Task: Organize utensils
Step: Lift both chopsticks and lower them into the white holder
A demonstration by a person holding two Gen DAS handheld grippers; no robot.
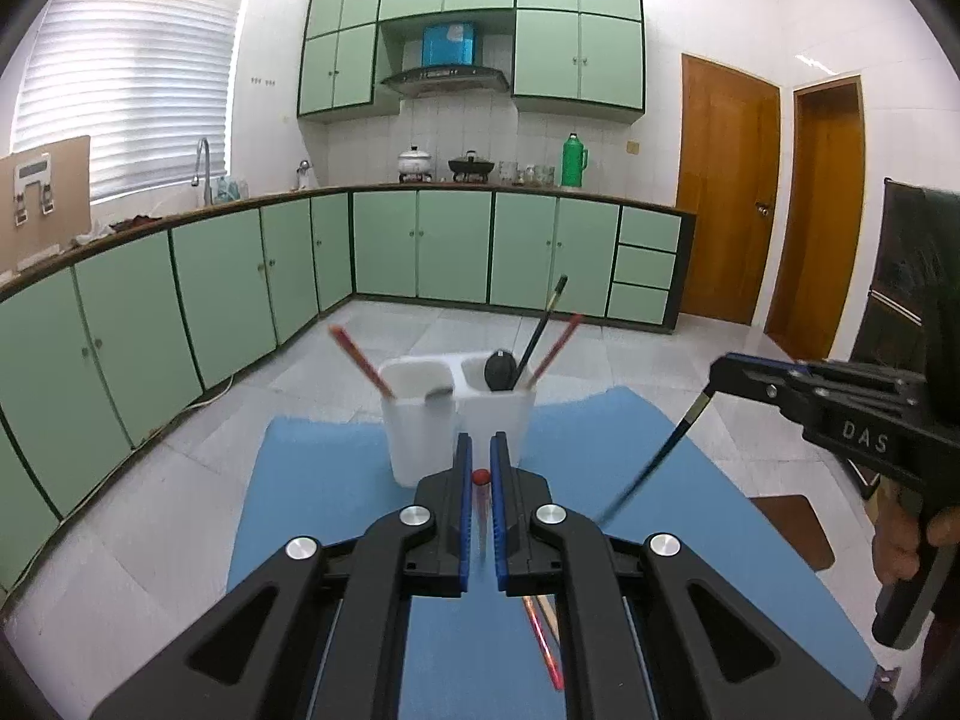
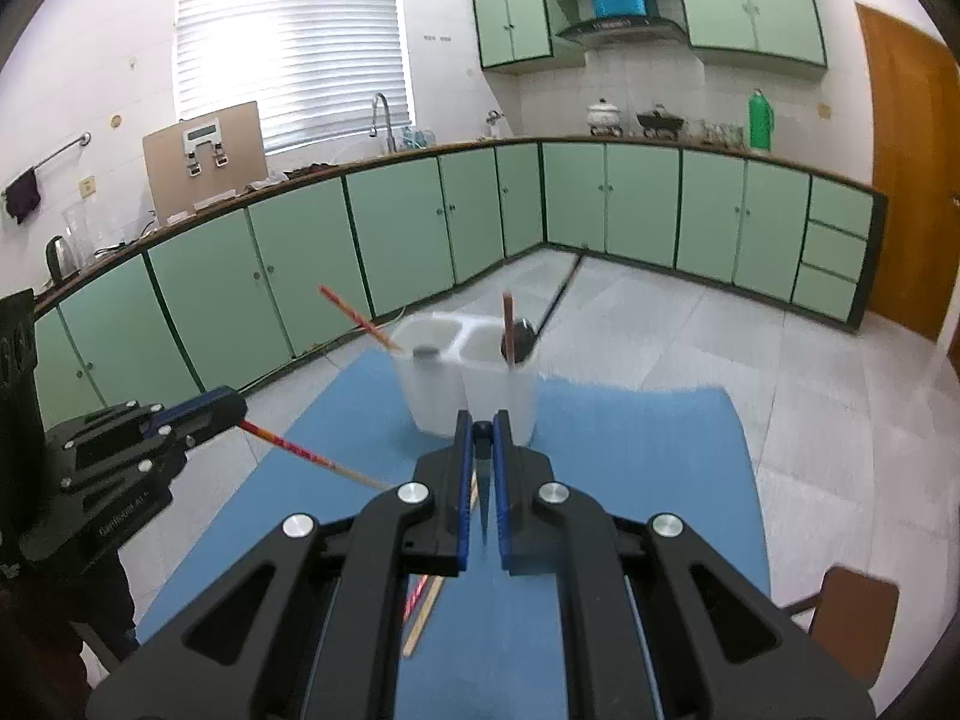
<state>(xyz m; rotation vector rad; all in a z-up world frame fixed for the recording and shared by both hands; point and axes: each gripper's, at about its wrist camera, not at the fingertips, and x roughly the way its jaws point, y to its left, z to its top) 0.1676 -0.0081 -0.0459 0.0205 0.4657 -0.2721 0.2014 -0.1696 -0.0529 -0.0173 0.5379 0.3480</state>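
A white two-compartment utensil holder [image 1: 456, 414] stands on the blue mat [image 1: 336, 504]. Its left cup holds a red chopstick [image 1: 360, 360]; its right cup holds a black spoon [image 1: 501, 369], a black chopstick and a red one. My left gripper [image 1: 481, 471] is shut on a red chopstick [image 1: 480, 476], seen end-on, and shows in the right wrist view [image 2: 231, 408] with its chopstick [image 2: 312, 456] slanting down. My right gripper [image 2: 483, 438] is shut on a black chopstick [image 2: 482, 468]; in the left wrist view [image 1: 720, 369] that chopstick [image 1: 654, 462] hangs down-left.
More chopsticks [image 2: 423, 606] lie on the mat under my grippers. The mat lies on a table above a tiled floor. Green cabinets [image 1: 240, 288] run along the left and back. A brown stool [image 2: 858, 618] stands at the right.
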